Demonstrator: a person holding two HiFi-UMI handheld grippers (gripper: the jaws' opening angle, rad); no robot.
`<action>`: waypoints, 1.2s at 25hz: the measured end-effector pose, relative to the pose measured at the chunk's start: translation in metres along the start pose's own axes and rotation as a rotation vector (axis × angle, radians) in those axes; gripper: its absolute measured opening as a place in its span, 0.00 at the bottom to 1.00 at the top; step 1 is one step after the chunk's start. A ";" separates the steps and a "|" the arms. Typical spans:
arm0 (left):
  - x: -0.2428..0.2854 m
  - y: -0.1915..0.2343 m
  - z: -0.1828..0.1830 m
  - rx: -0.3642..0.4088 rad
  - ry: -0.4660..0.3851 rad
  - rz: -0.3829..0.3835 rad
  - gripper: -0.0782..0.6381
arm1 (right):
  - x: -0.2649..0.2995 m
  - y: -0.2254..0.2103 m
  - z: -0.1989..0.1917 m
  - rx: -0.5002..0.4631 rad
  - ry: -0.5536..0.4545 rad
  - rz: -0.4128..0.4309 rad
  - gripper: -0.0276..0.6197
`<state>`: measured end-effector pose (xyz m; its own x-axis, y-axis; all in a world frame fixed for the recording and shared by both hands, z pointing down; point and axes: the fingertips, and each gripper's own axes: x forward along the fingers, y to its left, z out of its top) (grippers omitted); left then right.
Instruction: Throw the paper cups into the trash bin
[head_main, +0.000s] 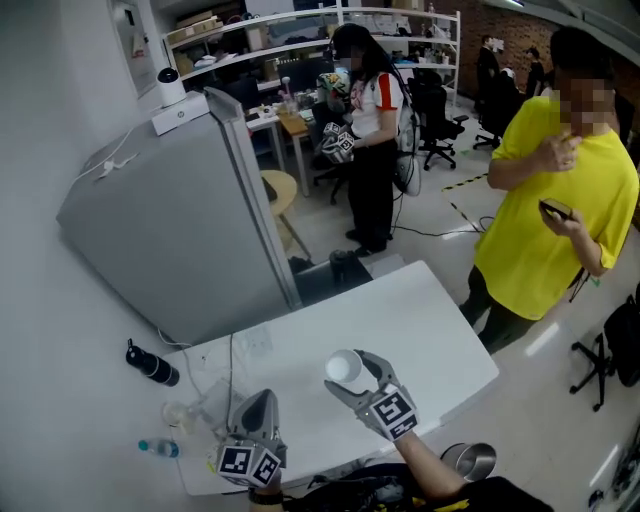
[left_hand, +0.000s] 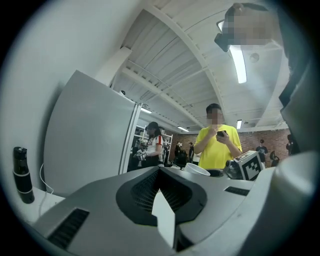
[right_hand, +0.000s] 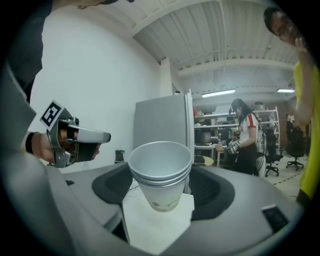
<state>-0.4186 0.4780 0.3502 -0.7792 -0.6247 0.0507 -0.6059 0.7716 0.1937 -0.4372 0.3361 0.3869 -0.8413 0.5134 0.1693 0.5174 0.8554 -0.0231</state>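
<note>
My right gripper (head_main: 352, 378) is shut on a nested stack of white paper cups (head_main: 343, 367), held upright above the white table (head_main: 430, 330). In the right gripper view the cups (right_hand: 161, 175) sit between the two jaws, rims up, against a white pad. My left gripper (head_main: 256, 405) hovers at the table's near left with its jaws together and nothing in them. It also shows in the right gripper view as a grey pointed left gripper (right_hand: 102, 137). A round metal bin (head_main: 470, 461) stands on the floor at the table's near right corner.
A black bottle (head_main: 152, 364), a clear cup (head_main: 178, 413) and a small plastic bottle (head_main: 160, 449) lie at the table's left. A grey partition (head_main: 170, 230) stands behind it. A person in a yellow shirt (head_main: 560, 200) stands at the table's far right.
</note>
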 end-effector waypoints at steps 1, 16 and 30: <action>0.005 -0.004 0.000 -0.003 -0.003 -0.022 0.11 | -0.007 -0.003 0.006 -0.005 -0.008 -0.022 0.60; 0.084 -0.108 -0.019 0.027 0.045 -0.375 0.11 | -0.146 -0.050 0.007 -0.054 -0.017 -0.386 0.60; 0.136 -0.320 -0.044 0.076 0.100 -0.750 0.11 | -0.314 -0.131 -0.004 -0.027 -0.092 -0.679 0.60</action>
<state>-0.3240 0.1408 0.3378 -0.1385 -0.9901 0.0214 -0.9797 0.1401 0.1436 -0.2406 0.0625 0.3404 -0.9900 -0.1310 0.0530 -0.1264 0.9885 0.0829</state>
